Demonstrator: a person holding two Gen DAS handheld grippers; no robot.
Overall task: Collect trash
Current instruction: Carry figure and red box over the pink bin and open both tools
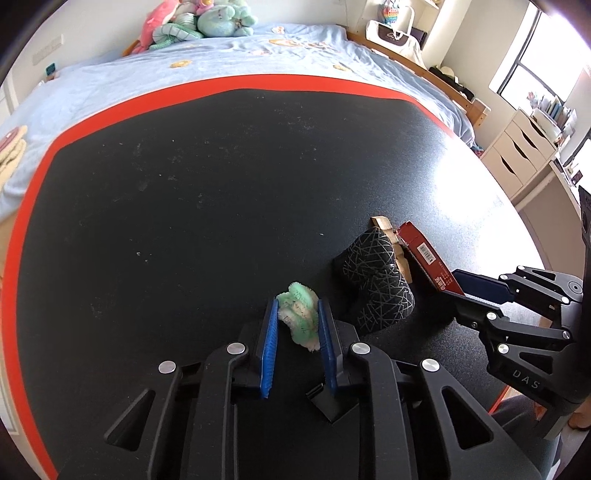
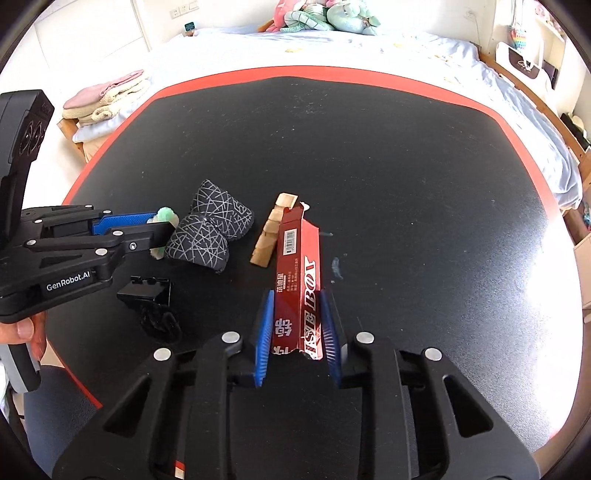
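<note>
My left gripper (image 1: 296, 308) is shut on a crumpled green and white wad (image 1: 300, 314), held just above the black table; it also shows in the right wrist view (image 2: 162, 227). My right gripper (image 2: 297, 314) is shut on a long red carton (image 2: 298, 273), which also shows in the left wrist view (image 1: 428, 256). A wooden piece (image 2: 272, 230) lies beside the carton's far end.
A black pouch with grey line pattern (image 2: 212, 230) lies between the two grippers. A small black object (image 2: 149, 299) sits near the table's left front edge. The black table has a red rim (image 1: 258, 81). A bed with plush toys (image 1: 195, 22) stands behind.
</note>
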